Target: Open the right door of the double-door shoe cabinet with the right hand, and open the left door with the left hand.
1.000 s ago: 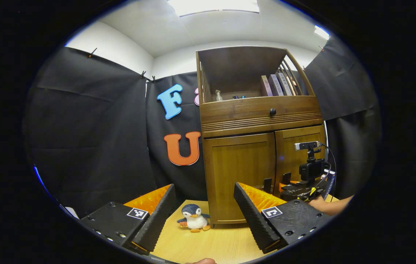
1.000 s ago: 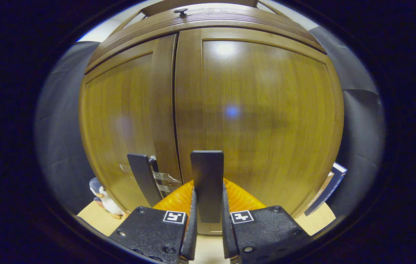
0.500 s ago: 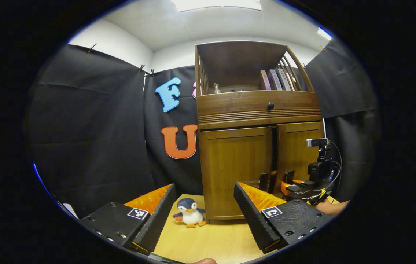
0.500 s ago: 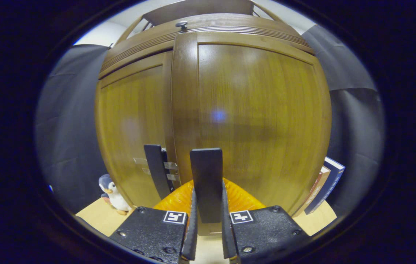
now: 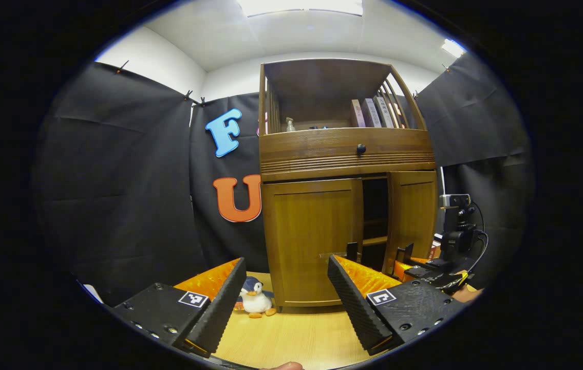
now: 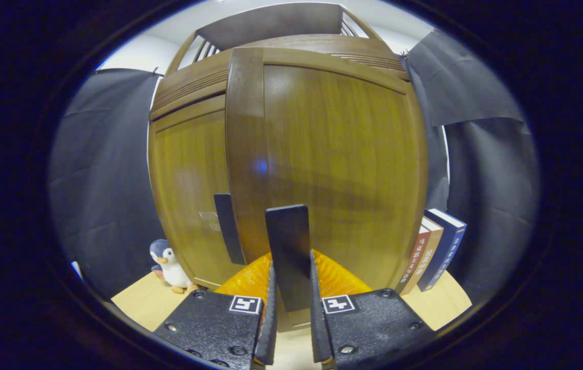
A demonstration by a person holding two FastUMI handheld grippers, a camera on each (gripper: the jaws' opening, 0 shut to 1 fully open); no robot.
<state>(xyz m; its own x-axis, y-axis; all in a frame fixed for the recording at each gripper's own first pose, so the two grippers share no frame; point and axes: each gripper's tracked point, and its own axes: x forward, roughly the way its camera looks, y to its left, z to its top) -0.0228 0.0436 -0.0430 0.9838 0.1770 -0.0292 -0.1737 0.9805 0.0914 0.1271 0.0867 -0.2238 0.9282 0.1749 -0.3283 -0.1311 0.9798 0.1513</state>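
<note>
The brown wooden double-door shoe cabinet (image 5: 345,205) stands on a light wooden tabletop (image 5: 296,339) against the black cloth wall. Its right door (image 6: 332,169) is swung partly out, showing a dark gap (image 5: 375,216) with a shelf edge inside; what lies in there cannot be made out. The left door (image 5: 312,236) is closed flat.

The right gripper (image 6: 291,313) is clenched on a black flat handle tab (image 6: 287,252) fixed to the right door, both fingers pressing its sides. A second black tab (image 6: 227,234) sits on the left door beside it. The left gripper (image 5: 286,293) hangs well back from the cabinet, its jaws spread wide and holding nothing.

The open top shelf (image 5: 322,110) holds a small pump bottle (image 5: 289,124) and a row of upright books (image 5: 373,112). More books (image 6: 432,254) lean at the cabinet's right side, and a small plush penguin (image 5: 255,302) sits at its left foot.
</note>
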